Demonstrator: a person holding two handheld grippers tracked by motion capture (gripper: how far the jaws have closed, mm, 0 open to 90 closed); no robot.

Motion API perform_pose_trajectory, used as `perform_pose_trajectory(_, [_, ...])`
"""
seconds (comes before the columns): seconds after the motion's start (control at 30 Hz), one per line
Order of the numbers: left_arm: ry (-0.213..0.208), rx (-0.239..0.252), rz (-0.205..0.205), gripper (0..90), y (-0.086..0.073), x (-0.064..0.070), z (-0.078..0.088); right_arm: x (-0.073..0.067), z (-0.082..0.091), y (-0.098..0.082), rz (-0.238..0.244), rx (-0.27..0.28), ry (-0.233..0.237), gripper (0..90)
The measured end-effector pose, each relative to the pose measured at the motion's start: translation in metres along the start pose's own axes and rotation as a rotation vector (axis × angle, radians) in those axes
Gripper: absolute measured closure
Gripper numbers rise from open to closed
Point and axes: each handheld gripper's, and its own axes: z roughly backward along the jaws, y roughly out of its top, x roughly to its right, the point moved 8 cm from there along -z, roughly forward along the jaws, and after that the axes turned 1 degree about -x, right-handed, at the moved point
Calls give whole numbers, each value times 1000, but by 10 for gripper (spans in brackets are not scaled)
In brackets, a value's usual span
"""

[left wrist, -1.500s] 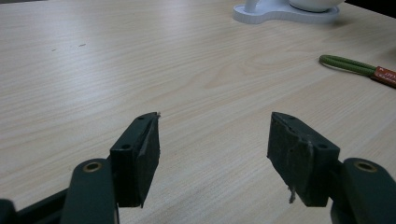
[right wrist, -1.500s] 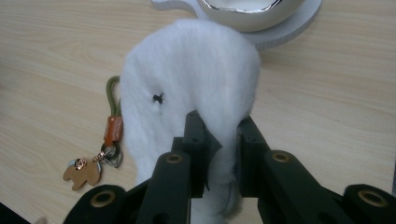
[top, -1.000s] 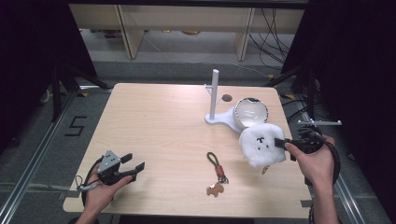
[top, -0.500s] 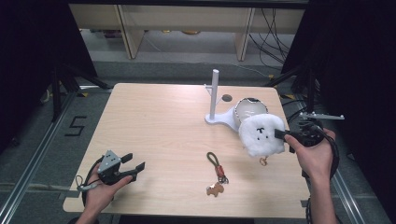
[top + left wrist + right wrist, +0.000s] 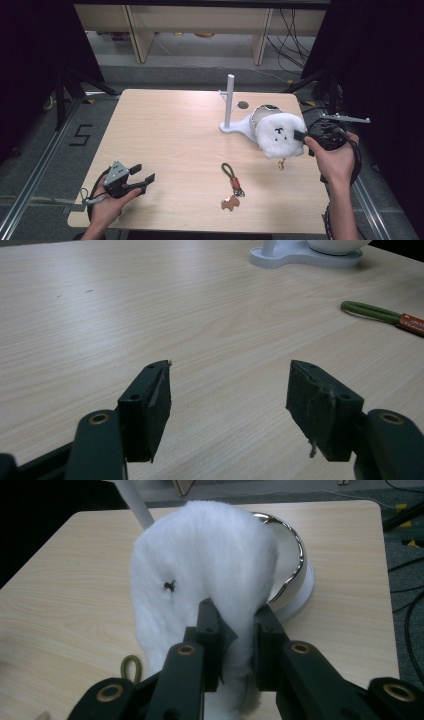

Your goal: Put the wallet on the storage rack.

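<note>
The right claw (image 5: pixel 301 135) is clamped on the edge of a white plush pouch (image 5: pixel 279 134) with small black stitched marks, holding it up off the worktop (image 5: pixel 165 130) at about 3 o'clock from the worktop's middle. In the right gripper view the two black jaws pinch the fluffy fabric between them. The pouch hangs just in front of a white stand (image 5: pixel 231 107) with an upright post, whose base carries a round chrome-rimmed mirror (image 5: pixel 292 545) right behind the pouch. A green-looped keychain (image 5: pixel 231 184) with a small brown charm lies on the worktop at 7 o'clock from the pouch, well apart from it. The left claw (image 5: pixel 144 176) rests at the worktop's 8 o'clock corner, jaws apart over bare wood.
</note>
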Motion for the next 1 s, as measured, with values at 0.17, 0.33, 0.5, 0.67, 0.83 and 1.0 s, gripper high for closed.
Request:
perform_pose_trajectory(0.17, [7, -7, -1, 338, -1, 0, 0, 2, -1, 5, 16, 15, 8, 786])
perform_pose_trajectory(0.33, [4, -4, 0, 338, 0, 0, 0, 2, -4, 11, -4, 14, 1, 786])
perform_pose_trajectory(0.5, [1, -1, 0, 338, 0, -1, 0, 3, -9, 15, -13, 25, 4, 786])
perform_pose_trajectory(0.67, [2, -6, 0, 338, -1, 1, 0, 2, -11, 24, -34, 35, 9, 786])
perform_pose_trajectory(0.83, [7, -7, 0, 338, -1, 0, 0, 6, -14, 36, -5, 67, -4, 786])
perform_pose_trajectory(1.0, [8, -8, -1, 338, -1, -1, 0, 7, -16, 43, -15, 77, 2, 785])
